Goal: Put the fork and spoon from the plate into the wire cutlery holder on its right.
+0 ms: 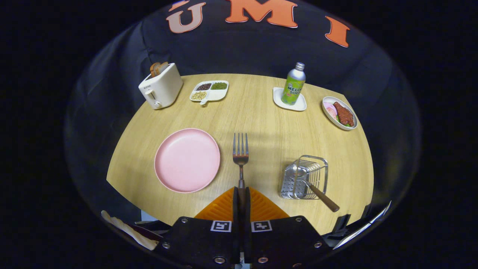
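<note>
My tongs (241, 192) are clenched on the fork (241, 153) — both fingers press its handle, tines pointing ahead over the desk (261, 119). The pink plate (187, 160) lies bare just to the left of the fork. To the right stands the wire cutlery holder (305, 176) — the spoon (317, 194) already leans in it, wooden handle sticking out toward me.

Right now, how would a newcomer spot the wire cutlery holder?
On the round wooden table, look right of the pink plate and of the fork clamped in the gripper. The wire cutlery holder is the only metal basket, with a brown handle sticking out.
</note>
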The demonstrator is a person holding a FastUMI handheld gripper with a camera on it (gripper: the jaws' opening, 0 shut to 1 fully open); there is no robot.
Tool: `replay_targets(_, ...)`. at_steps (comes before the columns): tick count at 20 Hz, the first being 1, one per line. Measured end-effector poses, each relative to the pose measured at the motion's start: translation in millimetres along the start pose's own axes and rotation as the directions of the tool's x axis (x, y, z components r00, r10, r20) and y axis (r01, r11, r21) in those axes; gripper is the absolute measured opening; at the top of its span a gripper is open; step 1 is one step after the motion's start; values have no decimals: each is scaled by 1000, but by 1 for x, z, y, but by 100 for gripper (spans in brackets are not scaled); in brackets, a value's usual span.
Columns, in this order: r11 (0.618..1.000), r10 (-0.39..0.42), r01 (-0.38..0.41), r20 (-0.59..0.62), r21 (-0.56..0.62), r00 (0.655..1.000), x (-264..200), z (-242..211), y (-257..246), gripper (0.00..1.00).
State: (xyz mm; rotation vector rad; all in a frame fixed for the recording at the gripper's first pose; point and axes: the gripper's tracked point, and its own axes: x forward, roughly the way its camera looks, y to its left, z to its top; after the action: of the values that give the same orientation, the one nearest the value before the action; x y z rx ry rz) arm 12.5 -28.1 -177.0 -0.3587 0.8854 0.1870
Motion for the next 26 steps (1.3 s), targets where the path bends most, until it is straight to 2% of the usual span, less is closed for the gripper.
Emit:
replay_targets(8,998,-49,53,-108,36,993,-21,-16,-66,5)
replay_targets(15,989,-142,131,-238,-62,961,-34,-15,-127,5)
replay_targets(20,994,-96,71,-353,-84,931,-21,-22,-127,5)
replay_targets(24,987,-120,60,-439,-148,891,-6,-25,-133,5)
replay_targets(26,985,-110,30,-486,-169,867,-3,-28,-131,5)
